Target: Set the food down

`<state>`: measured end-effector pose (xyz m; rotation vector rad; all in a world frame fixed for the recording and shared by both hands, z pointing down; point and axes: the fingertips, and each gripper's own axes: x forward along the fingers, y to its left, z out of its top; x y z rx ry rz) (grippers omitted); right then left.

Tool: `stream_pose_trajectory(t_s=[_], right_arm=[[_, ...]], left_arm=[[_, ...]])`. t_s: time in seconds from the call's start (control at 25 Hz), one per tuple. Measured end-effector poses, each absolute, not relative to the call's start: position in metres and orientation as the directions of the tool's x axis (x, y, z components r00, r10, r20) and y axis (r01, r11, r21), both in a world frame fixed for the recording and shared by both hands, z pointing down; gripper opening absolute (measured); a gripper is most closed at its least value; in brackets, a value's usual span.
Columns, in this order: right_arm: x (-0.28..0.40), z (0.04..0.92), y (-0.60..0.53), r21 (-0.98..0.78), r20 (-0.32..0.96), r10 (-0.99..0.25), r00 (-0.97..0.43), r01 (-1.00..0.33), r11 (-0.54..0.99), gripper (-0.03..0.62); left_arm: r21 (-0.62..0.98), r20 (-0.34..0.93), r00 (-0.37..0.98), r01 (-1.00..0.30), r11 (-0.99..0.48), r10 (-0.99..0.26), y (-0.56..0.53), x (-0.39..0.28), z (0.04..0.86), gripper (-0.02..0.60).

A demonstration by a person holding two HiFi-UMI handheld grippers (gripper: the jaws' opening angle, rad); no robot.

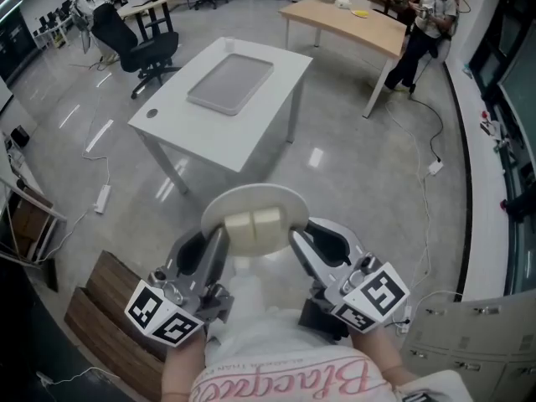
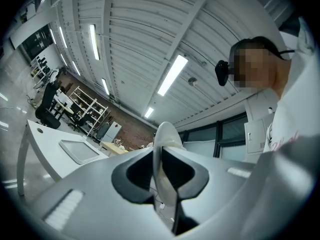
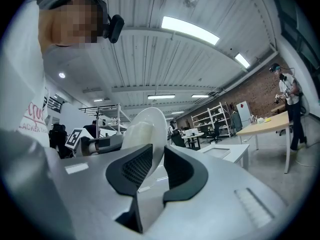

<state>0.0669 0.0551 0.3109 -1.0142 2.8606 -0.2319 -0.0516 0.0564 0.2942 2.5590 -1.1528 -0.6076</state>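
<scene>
Close in front of the person's chest, a round pale plate (image 1: 251, 201) is held up in the air between two hand-held grippers, over the shiny grey floor (image 1: 360, 174). The food (image 1: 255, 227), two pale blocks lying side by side, sits on the near half of the plate.

Both hands are low and drawn in to the body, and each gripper points forward and a little inward, so the two meet the plate from its two sides. The marker cubes are turned up toward the person's head.

The left gripper (image 1: 213, 245) takes the left rim. In the left gripper view its jaws are pressed together on the thin edge of the plate, with no gap to see.

The right gripper (image 1: 303, 243) reaches the right rim. In the right gripper view the rim stands between its jaws; it lies against one pad, and a gap shows at the other, so this gripper seems to me to stand apart and not to clamp, though the angle is not good.

Ahead, well apart from the plate, stands a white table (image 1: 260, 132) with a flat grey tray (image 1: 230, 82) on it. A wooden table (image 1: 352, 19) is further back.
</scene>
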Motion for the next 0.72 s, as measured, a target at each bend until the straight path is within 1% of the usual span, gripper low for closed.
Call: stream_pose_trajectory(t_s=[0.24, 0.72], right_arm=[[0.058, 0.315, 0.003, -0.174, -0.028, -0.645, -0.764, -0.632, 0.755, 0.075], [0.007, 0.311, -0.117, -0.174, 0.0, -0.683, -0.73, -0.673, 0.719, 0.075]], left_arm=[[0.408, -0.254, 0.591, -0.652, -0.639, -0.766, 0.004, -0.061, 0.3, 0.039], [0.425, -0.24, 0.615, -0.629, -0.651, -0.751, -0.122, -0.112, 0.301, 0.041]])
